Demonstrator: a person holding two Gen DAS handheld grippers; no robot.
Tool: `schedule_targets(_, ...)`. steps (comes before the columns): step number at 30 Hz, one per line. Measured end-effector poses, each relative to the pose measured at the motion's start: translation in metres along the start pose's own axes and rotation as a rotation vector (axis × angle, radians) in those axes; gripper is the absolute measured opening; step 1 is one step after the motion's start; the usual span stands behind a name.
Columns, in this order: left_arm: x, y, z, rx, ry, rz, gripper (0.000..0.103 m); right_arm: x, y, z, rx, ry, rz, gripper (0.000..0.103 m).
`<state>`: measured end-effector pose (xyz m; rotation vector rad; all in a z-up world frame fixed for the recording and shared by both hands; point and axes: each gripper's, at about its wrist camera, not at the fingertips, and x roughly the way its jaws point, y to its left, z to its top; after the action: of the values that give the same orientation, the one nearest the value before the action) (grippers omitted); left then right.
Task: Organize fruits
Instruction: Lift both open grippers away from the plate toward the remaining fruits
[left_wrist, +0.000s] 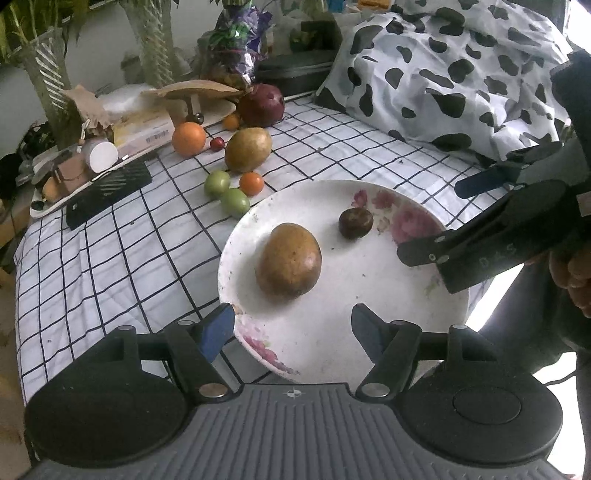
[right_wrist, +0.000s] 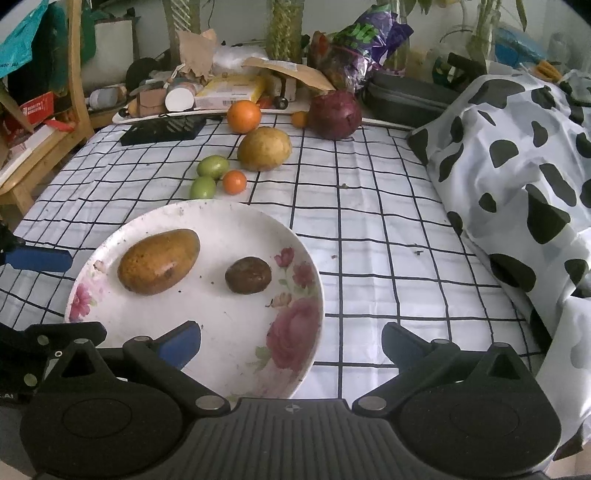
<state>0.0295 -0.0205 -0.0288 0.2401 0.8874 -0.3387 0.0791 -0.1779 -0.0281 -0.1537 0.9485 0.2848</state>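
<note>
Left wrist view: two fruits on plate, both tools empty

Left wrist view, left to right. A black grid-patterned slab (left_wrist: 109, 194) lies near the left edge of the counter (left_wrist: 110, 258), which carries a white cloth with a dark check. Beyond it, toward the far edge, stands a loose group of fruit: an orange (left_wrist: 188, 139), a small red cherry-like fruit (left_wrist: 217, 143), a yellow-brown mango (left_wrist: 248, 149), two green fruits (left_wrist: 218, 182) (left_wrist: 235, 202) touching each other, a small orange fruit (left_wrist: 251, 183) and a dark red pomegranate (left_wrist: 261, 104) at the far edge. The nearer green fruit sits just beside the rim of the flowered white plate (left_wrist: 369, 332). On the plate lie a second brown mango (left_wrist: 289, 259), left of centre, and a small dark round fruit (left_wrist: 356, 222), apart from it toward the far rim. The left tool (left_wrist: 293, 328) hovers over the near rim, its jaws partly apart with nothing between them. The right tool (left_wrist: 437, 221) reaches in from the right above the plate's right rim, jaws spread wide and empty. A cow-patterned cloth (left_wrist: 461, 74) covers the far right corner.

Right wrist view confirms it: the right tool (right_wrist: 291, 347) straddles the plate's near right rim (right_wrist: 314, 277), gripping nothing, and both fruits rest free on the plate.
</note>
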Motion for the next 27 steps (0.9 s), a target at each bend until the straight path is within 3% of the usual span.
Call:
schedule_targets(7, -0.006, 0.006, 0.006, -0.035, -0.052, 0.011, 0.069, -0.002, -0.003, 0.004, 0.023, -0.033, -0.009, 0.103)
schedule_targets(27, 0.01, 0.048, 0.036, -0.145, -0.1, -0.023, 0.068, 0.01, -0.008, 0.025, -0.002, -0.107, -0.056, 0.103)
